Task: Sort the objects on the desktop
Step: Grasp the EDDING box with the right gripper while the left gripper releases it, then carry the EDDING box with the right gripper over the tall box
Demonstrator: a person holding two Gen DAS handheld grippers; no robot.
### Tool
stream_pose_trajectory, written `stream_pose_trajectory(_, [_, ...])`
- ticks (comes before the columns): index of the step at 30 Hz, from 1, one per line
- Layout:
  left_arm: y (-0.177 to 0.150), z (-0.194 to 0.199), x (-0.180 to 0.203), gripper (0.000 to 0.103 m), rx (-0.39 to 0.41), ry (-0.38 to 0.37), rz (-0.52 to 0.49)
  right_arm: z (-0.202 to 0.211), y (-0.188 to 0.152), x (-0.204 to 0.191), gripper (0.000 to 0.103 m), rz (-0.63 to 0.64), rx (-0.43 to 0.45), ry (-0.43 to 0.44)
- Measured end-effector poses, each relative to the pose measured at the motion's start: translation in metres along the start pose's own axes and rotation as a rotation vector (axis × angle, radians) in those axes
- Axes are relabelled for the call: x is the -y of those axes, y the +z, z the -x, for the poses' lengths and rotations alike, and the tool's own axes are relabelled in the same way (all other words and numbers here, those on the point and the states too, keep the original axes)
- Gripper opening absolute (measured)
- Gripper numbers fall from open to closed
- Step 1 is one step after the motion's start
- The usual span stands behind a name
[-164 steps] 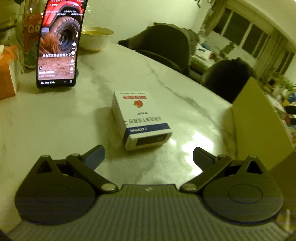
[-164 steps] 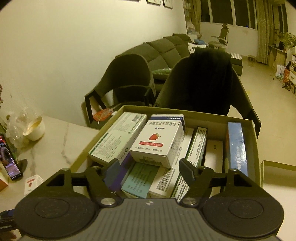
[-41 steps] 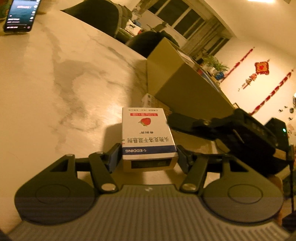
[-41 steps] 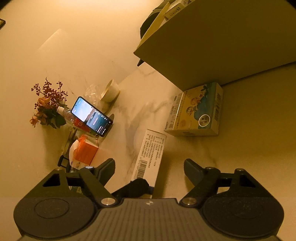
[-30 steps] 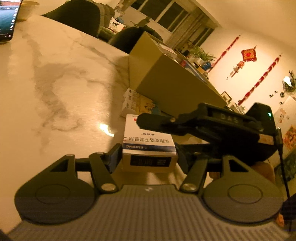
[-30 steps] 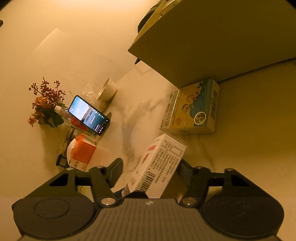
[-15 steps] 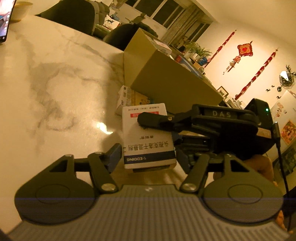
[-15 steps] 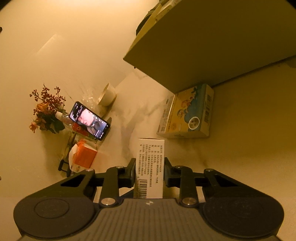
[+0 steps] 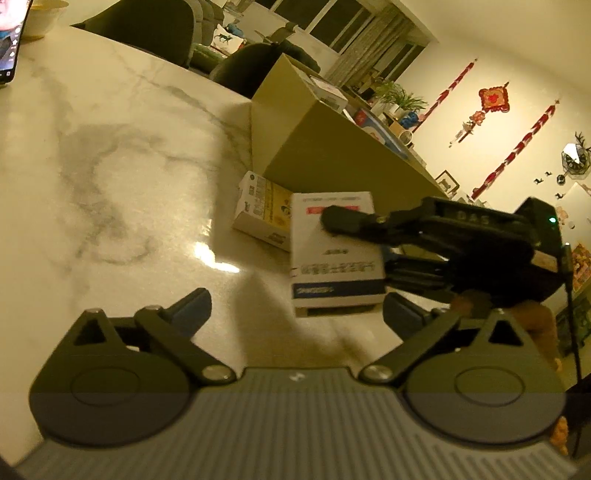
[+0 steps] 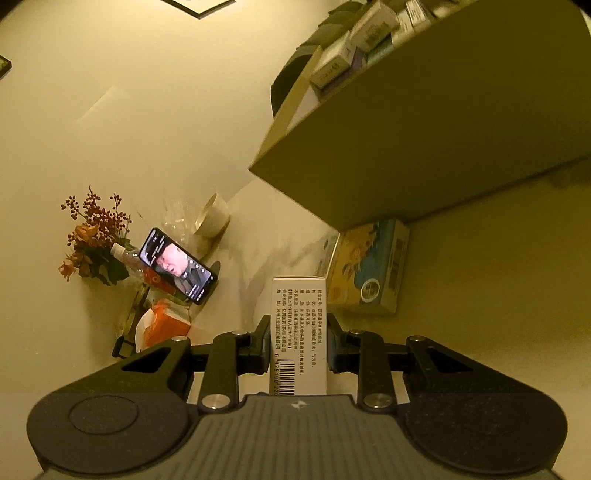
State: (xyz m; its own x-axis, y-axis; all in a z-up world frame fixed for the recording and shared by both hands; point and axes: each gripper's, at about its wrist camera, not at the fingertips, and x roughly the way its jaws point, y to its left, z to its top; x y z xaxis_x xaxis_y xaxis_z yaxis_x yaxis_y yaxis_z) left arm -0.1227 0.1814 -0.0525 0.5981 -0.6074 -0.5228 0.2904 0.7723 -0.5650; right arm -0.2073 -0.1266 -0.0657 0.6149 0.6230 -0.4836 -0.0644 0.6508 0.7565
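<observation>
A white medicine box with a blue band is clamped in my right gripper, held above the marble tabletop. In the left wrist view the same white box hangs just ahead, with one right finger lying across its top face. My left gripper is open behind the box and holds nothing. A yellow and blue cartoon box lies on the table against the side of the big cardboard box, which holds several medicine boxes.
At the far end of the table stand a lit phone, a bowl, a vase of flowers, a water bottle and an orange tissue box. Dark chairs line the far edge.
The white box has passed from my left gripper to my right. The right gripper shut on it, then the left opened and drew back a little.
</observation>
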Motion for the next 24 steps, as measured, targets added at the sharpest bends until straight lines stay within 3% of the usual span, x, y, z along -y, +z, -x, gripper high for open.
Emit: stream_pose_trajectory(24, [0.008, -0.006, -0.007, 0.103, -0.007, -0.001, 0.028, 0.048, 0.053, -0.033, 0.031, 0.145, 0.126, 0.004])
